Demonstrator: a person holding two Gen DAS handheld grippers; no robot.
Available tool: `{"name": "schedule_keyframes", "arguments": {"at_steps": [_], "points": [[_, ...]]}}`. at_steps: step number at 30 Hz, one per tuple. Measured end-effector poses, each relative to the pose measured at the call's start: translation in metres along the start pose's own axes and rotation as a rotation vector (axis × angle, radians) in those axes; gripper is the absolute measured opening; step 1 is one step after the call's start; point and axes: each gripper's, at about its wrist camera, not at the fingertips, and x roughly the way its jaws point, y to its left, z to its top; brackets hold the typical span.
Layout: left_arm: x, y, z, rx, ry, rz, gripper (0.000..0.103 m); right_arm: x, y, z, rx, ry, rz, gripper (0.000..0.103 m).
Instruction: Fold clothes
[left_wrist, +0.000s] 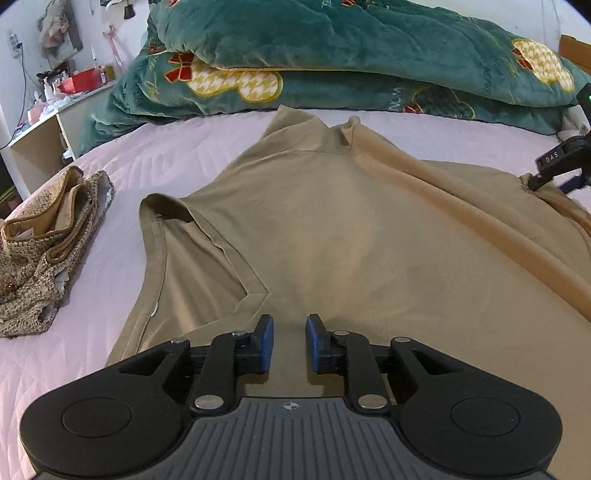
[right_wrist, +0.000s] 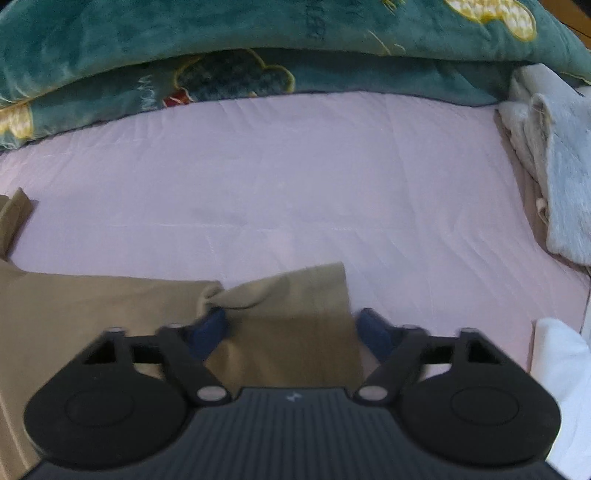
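**Shirt spread flat, folding barely begun**

Bedding first: a pale pink quilted bed sheet (left_wrist: 207, 147) covers the whole work surface, with a dark green plush blanket with gold-and-red motifs (left_wrist: 332, 55) heaped along its far edge. On the sheet lies the olive-tan cotton T-shirt (left_wrist: 314, 229), spread wide, its V-neckline towards the left and one long raised ridge of fabric running diagonally across its right part. A brown tweed garment (left_wrist: 44, 251) sits crumpled, unfolded, well to the left of the shirt; a grey-white pile of folded cloth (right_wrist: 554, 166) rests at the sheet's right edge.

The left tongs (left_wrist: 289, 341) hover low over the shirt near the neckline, blue pads parted by a narrow gap, nothing visibly pinched between them. The right tongs (right_wrist: 295, 332) are spread wide, straddling a bunched flap of the shirt's edge; the view is blurred, and the pads do not appear to press the cloth.

Judged from this, the shirt seems laid out but no clean fold is finished; the tweed piece remains too.
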Motion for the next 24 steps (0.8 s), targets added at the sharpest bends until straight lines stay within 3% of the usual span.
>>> {"name": "schedule_keyframes", "arguments": {"at_steps": [1,3,6,8,10,14,16,18,20,21,24], "points": [[0.0,0.0,0.0,0.002,-0.005,0.005,0.028,-0.003,0.003,0.0,-0.04,-0.012,-0.04,0.004],[0.0,-0.001,-0.001,0.016,-0.016,0.016,0.03,-0.008,0.007,0.0,-0.115,-0.039,-0.123,0.004],[-0.002,-0.006,-0.005,0.052,-0.039,0.064,0.045,-0.019,-0.015,0.012,-0.061,-0.091,-0.209,0.004],[-0.002,-0.003,-0.006,0.044,-0.047,0.091,0.06,-0.019,-0.038,0.019,0.023,-0.07,-0.199,0.003],[-0.001,0.004,-0.006,0.014,-0.046,0.083,0.066,-0.02,-0.044,0.018,0.028,-0.084,-0.223,0.004],[-0.005,0.014,-0.005,-0.025,-0.036,0.037,0.067,0.005,-0.03,0.019,-0.101,0.017,-0.22,0.008],[-0.008,0.019,0.0,-0.033,-0.038,0.008,0.067,-0.005,-0.03,0.018,-0.072,-0.019,-0.18,0.022],[-0.014,0.025,0.012,-0.041,-0.073,-0.004,0.067,-0.026,-0.027,0.02,-0.034,-0.104,-0.188,0.053],[-0.021,0.027,0.034,-0.02,-0.142,-0.009,0.067,-0.055,-0.017,0.021,-0.031,-0.223,-0.231,0.072],[-0.02,0.027,0.049,-0.008,-0.169,-0.007,0.067,-0.066,-0.01,0.023,-0.047,-0.251,-0.22,0.079],[-0.002,0.028,0.1,-0.024,-0.215,-0.02,0.068,-0.091,0.02,0.022,-0.08,-0.252,-0.023,0.08]]}}
